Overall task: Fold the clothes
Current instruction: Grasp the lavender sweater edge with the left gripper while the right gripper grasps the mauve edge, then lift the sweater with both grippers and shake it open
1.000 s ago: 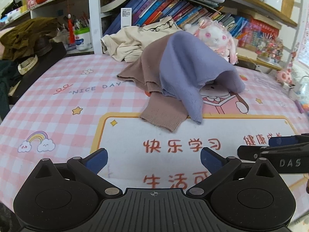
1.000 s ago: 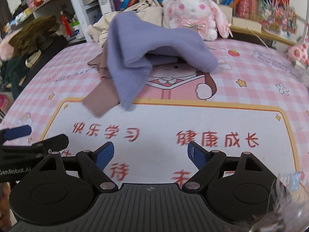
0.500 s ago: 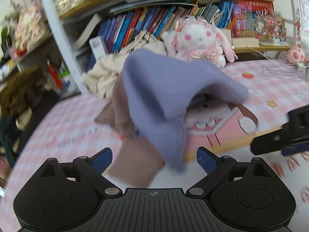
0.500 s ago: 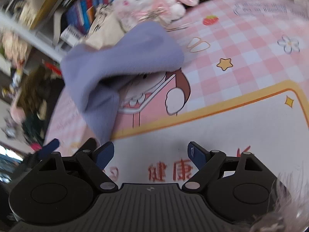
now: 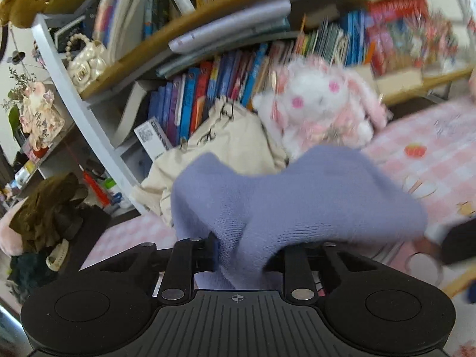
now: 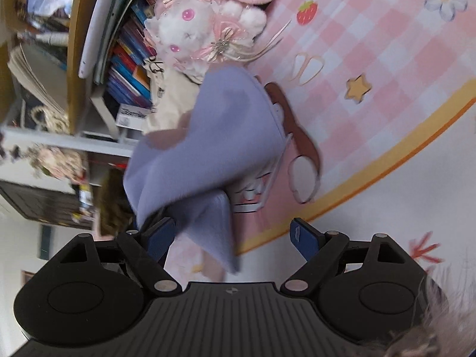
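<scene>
The left tool point(image 5: 241, 255) has closed on a bunched fold of the lilac knit point(image 5: 297, 205), which humps up just ahead of it on the pink desk point(image 5: 431, 154). The right tool point(image 6: 233, 235) gapes wide and holds nothing, a hanging flap of knit between its fingers. This looks like a pick-up; next, the right should pinch an edge so the knit can be spread.

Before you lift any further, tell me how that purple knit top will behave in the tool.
The purple knit top looks floppy: it drapes and bunches where the left tool pinches it. Its loose end hangs between the open fingers of the right tool, so it will probably sag and swing. The fuzzy knit likely grips, not slips.
</scene>
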